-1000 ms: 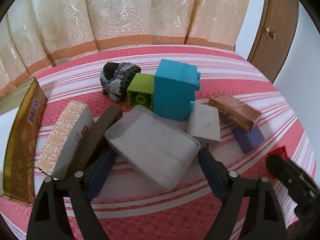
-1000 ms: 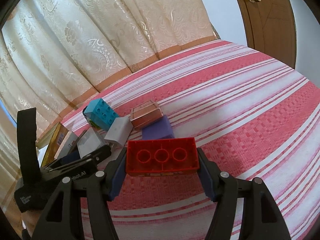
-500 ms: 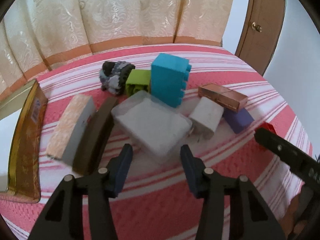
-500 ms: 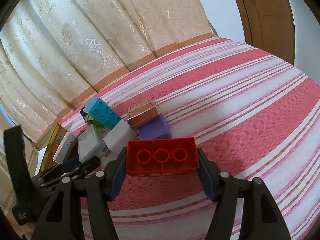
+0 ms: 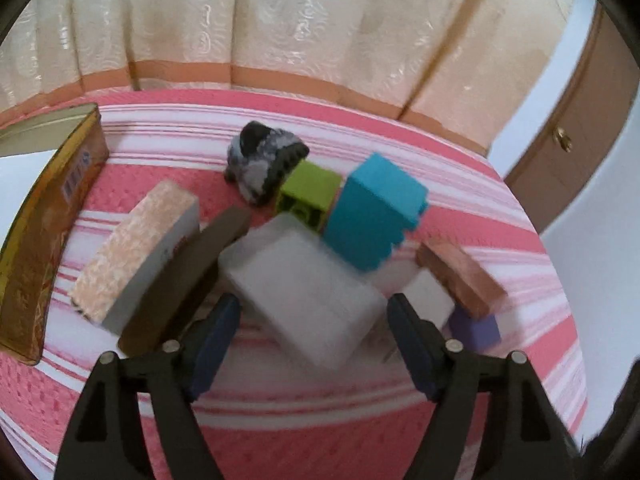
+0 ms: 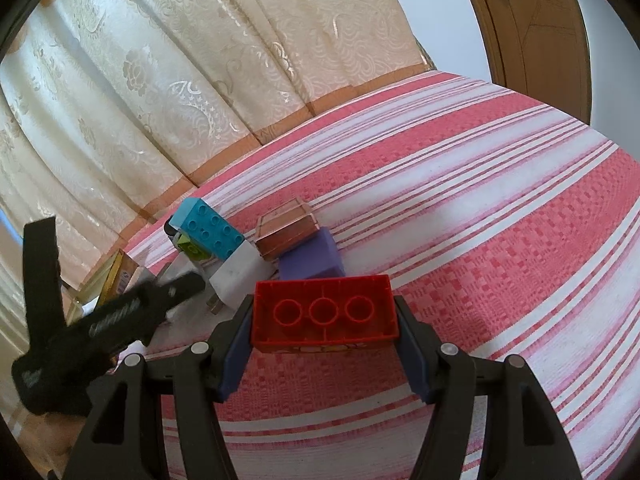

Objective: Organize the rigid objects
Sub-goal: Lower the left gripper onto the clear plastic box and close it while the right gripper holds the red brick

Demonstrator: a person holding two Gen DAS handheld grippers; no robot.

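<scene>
My right gripper (image 6: 324, 340) is shut on a red toy brick (image 6: 324, 318), held above the striped cloth. My left gripper (image 5: 316, 340) is open, its fingers on either side of the near corner of a frosted white box (image 5: 304, 288); whether they touch it I cannot tell. Behind the box lie a teal brick (image 5: 374, 220), a green brick (image 5: 310, 196) and a grey-black toy (image 5: 262, 162). A copper block (image 5: 460, 276), a purple block (image 5: 476, 330) and a white charger (image 5: 428, 296) lie at the right. The left gripper's body (image 6: 104, 320) shows in the right wrist view.
A patterned box (image 5: 136, 252) and a dark brown bar (image 5: 184, 280) lie left of the white box. A gold tin (image 5: 40, 232) stands at the cloth's left edge. A curtain (image 5: 280, 20) hangs behind, and a wooden door (image 6: 532, 32) stands at the right.
My left gripper drew back from the white box and narrowed half a second ago, then moved in again with its fingers spread wider. The right gripper still holds the red brick.
</scene>
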